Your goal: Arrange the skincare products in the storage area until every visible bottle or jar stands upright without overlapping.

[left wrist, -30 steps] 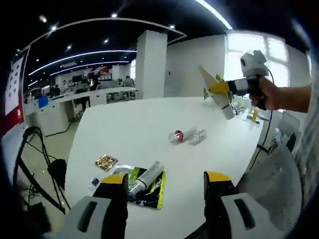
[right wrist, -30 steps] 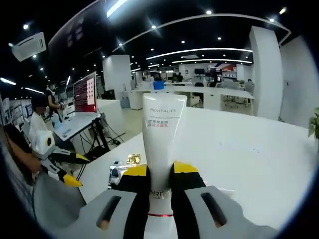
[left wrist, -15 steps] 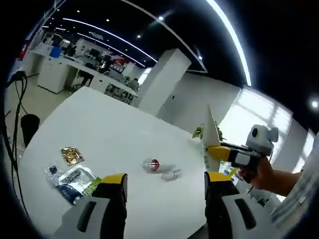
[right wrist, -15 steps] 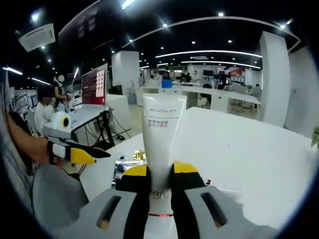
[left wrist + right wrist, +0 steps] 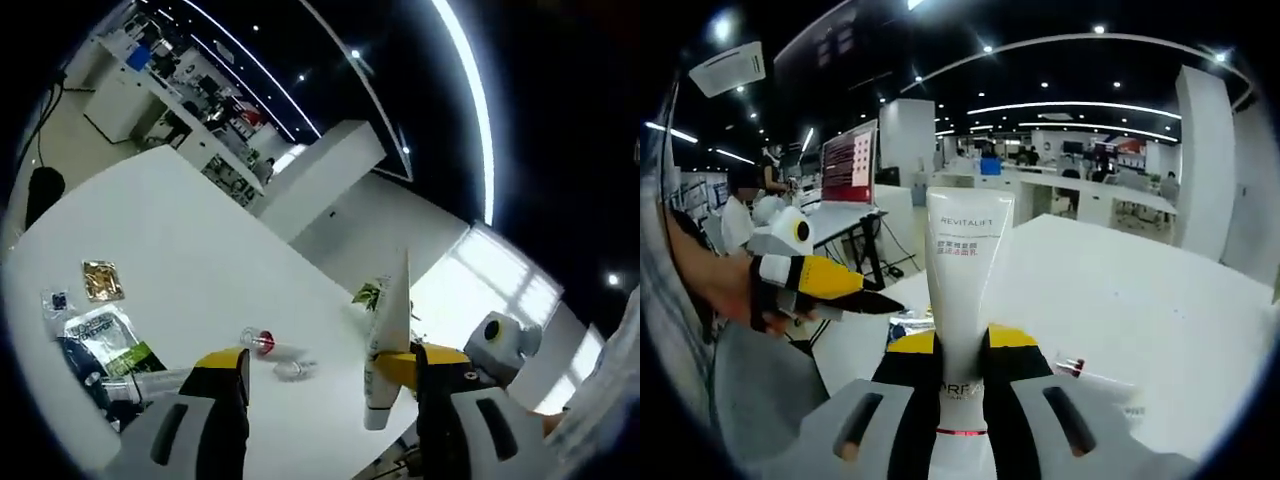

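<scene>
Right gripper (image 5: 962, 375) fingers clamped on white tube (image 5: 962, 290), long axis along fingers, held above table (image 5: 1160, 320); left gripper (image 5: 330, 385) fingers apart, empty, just beside the tube.

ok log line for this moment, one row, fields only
right gripper: shut on white tube | left gripper: open, empty | table: small bottles lying flat

White tube (image 5: 960, 300) with grey and red lettering and a thin red ring near its base; right gripper (image 5: 962, 372) pads yellow on black, body grey; table (image 5: 1160, 310) white; small clear bottle (image 5: 262, 341), red cap
</scene>
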Demonstrator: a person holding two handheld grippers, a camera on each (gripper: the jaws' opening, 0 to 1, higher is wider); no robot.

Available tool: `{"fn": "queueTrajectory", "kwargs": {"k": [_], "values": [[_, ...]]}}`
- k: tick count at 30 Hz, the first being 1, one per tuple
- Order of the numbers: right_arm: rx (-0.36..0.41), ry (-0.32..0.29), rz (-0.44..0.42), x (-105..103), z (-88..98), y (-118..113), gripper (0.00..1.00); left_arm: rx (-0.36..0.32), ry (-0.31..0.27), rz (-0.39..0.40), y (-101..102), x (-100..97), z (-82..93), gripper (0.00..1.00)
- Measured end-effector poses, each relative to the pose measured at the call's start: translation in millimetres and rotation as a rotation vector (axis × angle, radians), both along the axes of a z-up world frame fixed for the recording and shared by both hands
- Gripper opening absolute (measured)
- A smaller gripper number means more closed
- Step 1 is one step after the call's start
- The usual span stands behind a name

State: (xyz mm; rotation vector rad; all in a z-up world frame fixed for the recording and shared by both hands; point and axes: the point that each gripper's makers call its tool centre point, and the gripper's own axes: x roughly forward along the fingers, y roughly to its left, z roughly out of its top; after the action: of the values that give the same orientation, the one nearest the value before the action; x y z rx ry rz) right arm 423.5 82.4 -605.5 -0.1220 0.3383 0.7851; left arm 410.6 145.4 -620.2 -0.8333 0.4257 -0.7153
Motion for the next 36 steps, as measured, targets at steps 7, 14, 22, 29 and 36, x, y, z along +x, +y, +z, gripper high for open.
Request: {"fn": "queueTrajectory", "kwargs": {"k": [7,14,22,29,36], "values": [[-0.006,-0.01,0.017,-8,0.4,3,0.12,-0.086,-0.013,-0.025,-14,-3.0,19.3,0.69],[-0.021,-0.014,0.048,-17,-1.5,11,0.12,-0.094,-0.041,-0.059,-26,-5.3,25.7,0.67],[-0.057,-0.032,0.103,-29,-3.0,26,0.12,-0.06,-0.062,-0.109,-36,-12.2,23.9,0.52],[-0.1,-0.05,0.151,-41,-7.0,41,0.13,0.003,-0.07,-0.192,-44,-24.5,16.2,0.3],[-0.119,-0.048,0.163,-45,-10.7,43,0.13,0.044,-0.071,-0.209,-40,-29.3,11.3,0.28]]}}
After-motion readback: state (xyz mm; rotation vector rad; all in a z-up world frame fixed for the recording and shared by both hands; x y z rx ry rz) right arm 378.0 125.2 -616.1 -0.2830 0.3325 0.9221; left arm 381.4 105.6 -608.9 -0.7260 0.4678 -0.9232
